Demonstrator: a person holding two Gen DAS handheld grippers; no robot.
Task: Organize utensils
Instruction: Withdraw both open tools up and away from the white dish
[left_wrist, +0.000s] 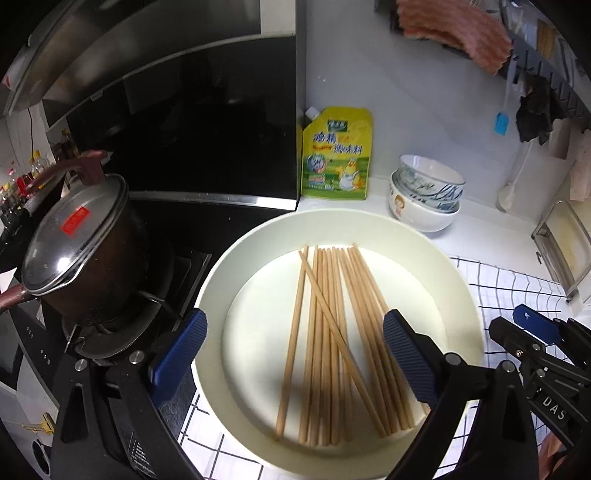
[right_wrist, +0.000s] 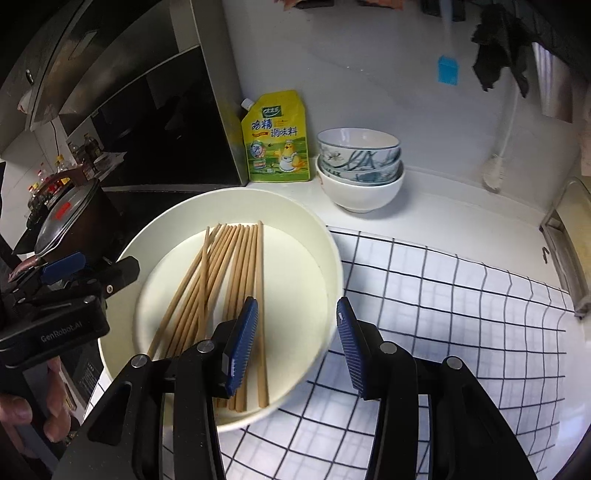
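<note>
Several wooden chopsticks (left_wrist: 325, 314) (right_wrist: 236, 258) lie side by side in a shallow cream basin (left_wrist: 343, 221) (right_wrist: 258, 199), one slanting across the others. My left gripper (left_wrist: 295, 354) hangs wide open above their near ends, with nothing gripped; the right wrist view shows it at the basin's left edge (right_wrist: 74, 266). My right gripper (right_wrist: 295, 347) is partly open and straddles the basin's right rim. One of its fingers (right_wrist: 240, 343) is over the chopsticks, the other is over the cloth, and neither pad presses anything.
A pot with a glass lid (left_wrist: 81, 236) sits on the stove to the left. A yellow seasoning pouch (left_wrist: 336, 155) and stacked bowls (left_wrist: 424, 192) stand behind the basin. Checkered cloth (right_wrist: 443, 295) covers the counter on the right, with a metal rack (left_wrist: 565, 247) beyond.
</note>
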